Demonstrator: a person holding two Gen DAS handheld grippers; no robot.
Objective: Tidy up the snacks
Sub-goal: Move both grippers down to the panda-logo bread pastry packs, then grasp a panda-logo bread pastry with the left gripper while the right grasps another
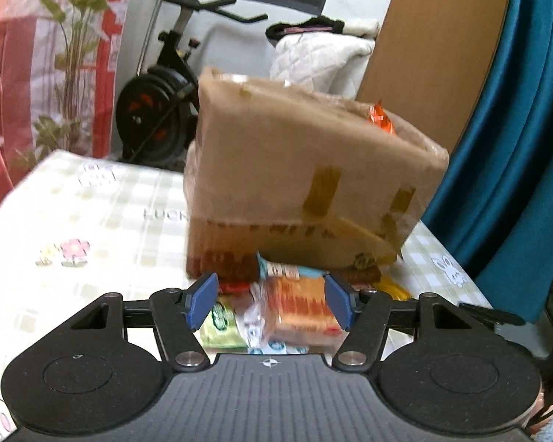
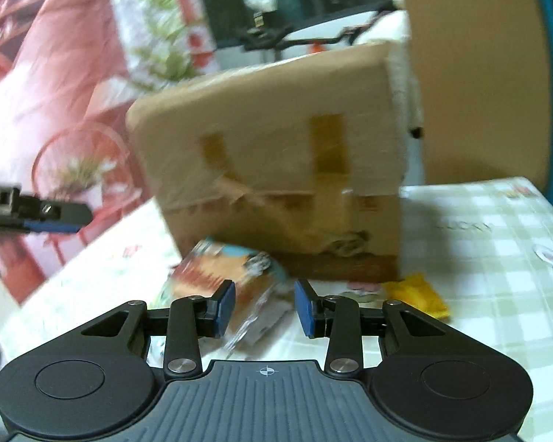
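Note:
A taped cardboard box [image 1: 306, 169] stands on the checked tablecloth [image 1: 92, 213]; an orange wrapper [image 1: 381, 118] pokes out of its top. Snack packets lie in front of it: an orange biscuit pack in clear wrap [image 1: 295, 305], a green packet [image 1: 221, 324] and a yellow one [image 1: 392, 289]. My left gripper [image 1: 269, 304] is open, its blue pads on either side of the orange pack, just above it. In the right wrist view the box [image 2: 276, 162], the orange pack [image 2: 217, 276] and the yellow packet [image 2: 420, 294] show. My right gripper [image 2: 264, 307] is open and empty beside the orange pack.
An exercise bike [image 1: 166, 103] and a plant [image 1: 73, 73] stand behind the table. A teal chair back [image 1: 516, 129] is at the right. The left gripper's tip [image 2: 51, 215] shows at the left of the right wrist view. Both views are blurred.

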